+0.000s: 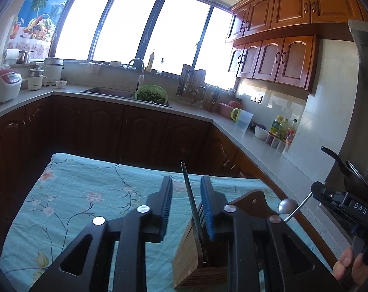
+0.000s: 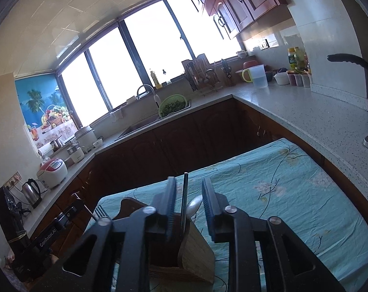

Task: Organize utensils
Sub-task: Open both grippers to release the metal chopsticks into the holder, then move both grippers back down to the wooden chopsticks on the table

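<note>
A wooden utensil holder (image 1: pixel 187 255) (image 2: pixel 196 253) stands on a table under a turquoise floral cloth (image 1: pixel 86 194) (image 2: pixel 281 189). My left gripper (image 1: pixel 187 202) is open just above it. A thin dark utensil handle (image 1: pixel 187 185) rises from the holder between the fingers, nearer the right pad. A spoon (image 1: pixel 287 205) stands bowl-up further right. My right gripper (image 2: pixel 189 203) is open too, around another upright dark handle (image 2: pixel 184 194), with the spoon bowl (image 2: pixel 194 205) just behind. Fork tines (image 2: pixel 100 210) show by the other gripper's body (image 2: pixel 55 231).
Dark cabinets and a grey counter (image 2: pixel 305 112) wrap around the table. On it are a sink with a green colander (image 1: pixel 151 94), a rice cooker (image 1: pixel 5 85), a jug (image 1: pixel 243 119) and bottles. A pan handle (image 2: pixel 349 59) juts out at right. A hand (image 1: pixel 349 262) holds the right gripper.
</note>
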Available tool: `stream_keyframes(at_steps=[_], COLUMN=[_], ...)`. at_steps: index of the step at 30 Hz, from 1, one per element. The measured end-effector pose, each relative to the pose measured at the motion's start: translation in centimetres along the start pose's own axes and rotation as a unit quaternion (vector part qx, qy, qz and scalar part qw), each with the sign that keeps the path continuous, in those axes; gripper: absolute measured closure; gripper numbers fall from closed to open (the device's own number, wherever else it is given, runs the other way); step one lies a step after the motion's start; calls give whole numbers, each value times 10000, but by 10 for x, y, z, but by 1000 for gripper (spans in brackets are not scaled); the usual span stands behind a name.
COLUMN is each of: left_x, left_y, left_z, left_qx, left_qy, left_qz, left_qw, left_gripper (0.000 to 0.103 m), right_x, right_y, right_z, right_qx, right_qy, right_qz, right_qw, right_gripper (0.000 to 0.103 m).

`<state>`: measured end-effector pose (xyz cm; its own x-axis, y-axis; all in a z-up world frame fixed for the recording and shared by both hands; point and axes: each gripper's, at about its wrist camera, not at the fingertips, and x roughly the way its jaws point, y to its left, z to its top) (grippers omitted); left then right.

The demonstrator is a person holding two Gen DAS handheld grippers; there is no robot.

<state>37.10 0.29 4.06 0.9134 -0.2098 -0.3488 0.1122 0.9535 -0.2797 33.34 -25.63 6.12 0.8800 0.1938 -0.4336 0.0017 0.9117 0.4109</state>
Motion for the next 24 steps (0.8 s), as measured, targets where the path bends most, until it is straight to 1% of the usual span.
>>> stream_keyframes(at_steps=[1, 2, 3, 4, 5, 6, 8, 12, 19, 24], left_x=[-5, -10, -16, -22, -27, -32, -43, -67, -106, -125], left_y=[3, 5, 7, 10, 14, 17, 22, 29, 30, 29], left_z=[-1, -1, -2, -3, -5, -7, -13, -25, -48, -63], left_qx=[-16, -39, -77, -130, -186, -249, -344, -420, -434, -398], left_qy=[-33, -69, -89, -94, -76, -38, 59, 257, 628, 920], left_qz=[36, 81, 127, 148, 156, 187, 207, 270, 295, 327], left_qw=[10000, 9999, 9999, 9998, 9997, 9995, 9992, 9984, 9966, 9944], left_gripper=[54, 42, 38, 32, 26, 24, 23, 22, 22, 22], right_x=[-5, -11, -17, -23, -29, -36, -48, -69, -95, -108], right_y=[-2, -4, -5, -6, -7, -9, -11, -16, -28, -37], right_z=[0, 0, 0, 0, -1, -3, -7, -23, -54, -81], right_qx=[60, 111, 146, 173, 205, 239, 253, 227, 316, 369], right_qy=[-59, -140, -219, -274, -313, -342, -378, -311, -16, 245], right_qz=[57, 81, 92, 106, 142, 174, 165, 88, -76, -196], right_qw=[9999, 9998, 9996, 9994, 9992, 9990, 9988, 9992, 9995, 9988], right_gripper=[46, 32, 26, 23, 14, 8, 7, 6, 6, 6])
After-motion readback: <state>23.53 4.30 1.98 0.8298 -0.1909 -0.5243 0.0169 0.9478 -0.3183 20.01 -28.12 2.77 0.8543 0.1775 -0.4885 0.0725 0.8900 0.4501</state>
